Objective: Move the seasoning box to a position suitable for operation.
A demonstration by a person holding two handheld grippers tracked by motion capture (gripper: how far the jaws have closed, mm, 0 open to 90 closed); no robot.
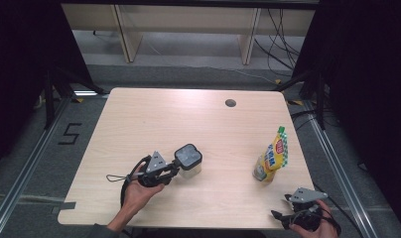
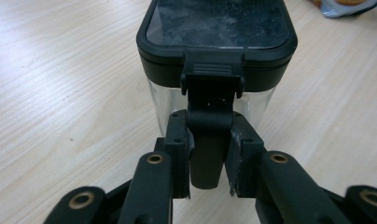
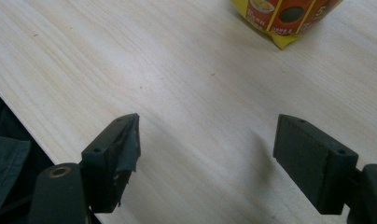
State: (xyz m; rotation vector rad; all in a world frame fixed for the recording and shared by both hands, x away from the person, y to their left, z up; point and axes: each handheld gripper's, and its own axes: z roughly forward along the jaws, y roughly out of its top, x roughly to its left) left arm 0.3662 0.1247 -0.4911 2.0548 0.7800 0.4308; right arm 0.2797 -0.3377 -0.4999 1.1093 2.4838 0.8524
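The left hand-held gripper [image 2: 209,161] pinched the stiff latch [image 2: 210,140] of the light, rigid canister [image 2: 217,44]; the right hand-held gripper [image 3: 207,161] stood wide, empty.

Black-lidded clear container [image 1: 189,161], yellow-green-red pouch [image 1: 272,157], pale wood-grain table [image 1: 188,119]

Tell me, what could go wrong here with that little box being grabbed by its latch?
The left gripper holds the clear container only by the narrow black latch on its lid. That tab could slip out of the jaws, or flip open if pulled. The container looks light and nothing steadies it, since the right gripper waits open near the table edge, so a tug may drag or tip it. The yellow pouch stands upright and could topple if bumped.
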